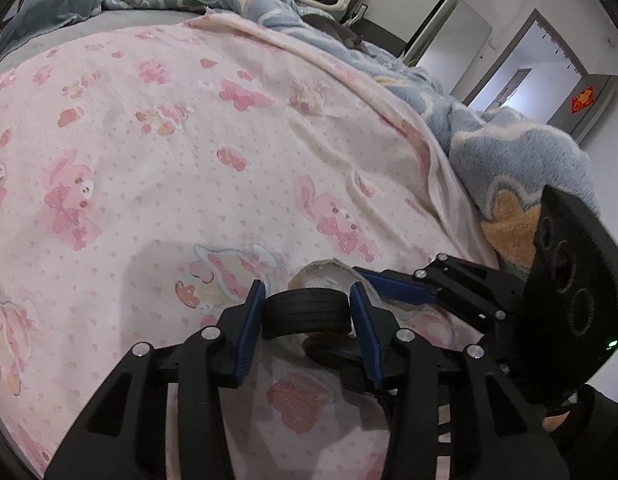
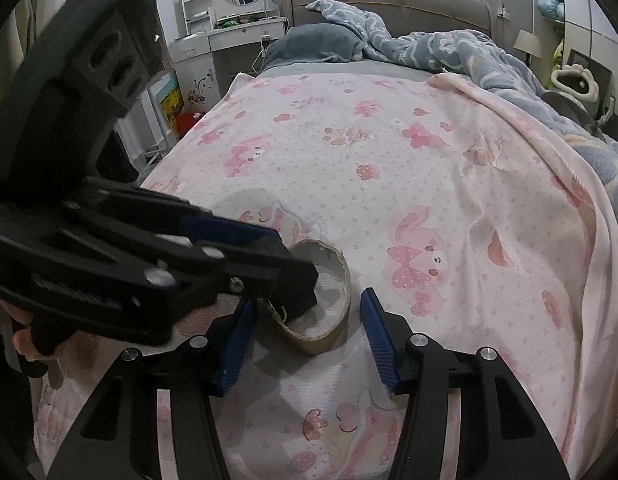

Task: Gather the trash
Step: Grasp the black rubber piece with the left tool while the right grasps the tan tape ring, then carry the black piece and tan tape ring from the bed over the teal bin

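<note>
Left gripper (image 1: 307, 314) with jaws clamped on a small black toy wheel (image 1: 307, 312); right gripper (image 2: 305, 340) with jaws apart around an empty tape roll (image 2: 329, 312) lying on the pink bedsheet (image 2: 389, 168)

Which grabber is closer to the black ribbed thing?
Left. The left gripper has its fingers pressed on either side of the black ribbed thing. The right gripper waits beside it, open around the cardboard ring.
</note>
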`<state>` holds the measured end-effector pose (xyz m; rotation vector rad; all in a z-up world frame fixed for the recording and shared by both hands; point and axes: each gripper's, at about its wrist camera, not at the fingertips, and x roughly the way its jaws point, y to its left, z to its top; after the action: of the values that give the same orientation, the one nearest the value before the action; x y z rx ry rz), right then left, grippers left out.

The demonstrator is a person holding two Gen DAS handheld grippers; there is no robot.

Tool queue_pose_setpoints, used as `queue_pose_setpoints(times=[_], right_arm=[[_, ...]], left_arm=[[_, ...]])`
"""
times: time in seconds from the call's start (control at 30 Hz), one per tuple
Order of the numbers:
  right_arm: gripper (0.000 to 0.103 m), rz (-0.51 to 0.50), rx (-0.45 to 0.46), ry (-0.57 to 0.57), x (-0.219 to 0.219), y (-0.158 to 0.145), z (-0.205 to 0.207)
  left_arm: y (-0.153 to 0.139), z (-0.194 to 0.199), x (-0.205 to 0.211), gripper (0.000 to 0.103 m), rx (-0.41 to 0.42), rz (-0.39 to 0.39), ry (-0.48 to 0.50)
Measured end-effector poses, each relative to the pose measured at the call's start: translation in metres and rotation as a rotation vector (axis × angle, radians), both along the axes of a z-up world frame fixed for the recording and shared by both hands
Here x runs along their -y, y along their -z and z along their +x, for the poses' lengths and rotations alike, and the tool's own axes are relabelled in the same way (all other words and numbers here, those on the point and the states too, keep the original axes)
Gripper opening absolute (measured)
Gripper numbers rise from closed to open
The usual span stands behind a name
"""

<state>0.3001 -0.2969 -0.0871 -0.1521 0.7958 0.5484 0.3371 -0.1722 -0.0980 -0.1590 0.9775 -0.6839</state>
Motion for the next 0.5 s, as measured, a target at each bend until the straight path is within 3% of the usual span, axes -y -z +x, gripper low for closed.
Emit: queue_pose_setpoints(times=[0.3, 0.5], right_arm=[[0.053, -0.036, -0.002, 0.02, -0.004, 0.0, 0.004], [0.042, -0.043, -0.03, 0.031, -0.008, -0.004, 0.012]], left_arm=[[-0.016, -0.003, -0.022, 0.046, 0.024, -0.054, -0.055], [-0.018, -0.006, -0.037, 0.046, 0.03, -0.041, -0.068]])
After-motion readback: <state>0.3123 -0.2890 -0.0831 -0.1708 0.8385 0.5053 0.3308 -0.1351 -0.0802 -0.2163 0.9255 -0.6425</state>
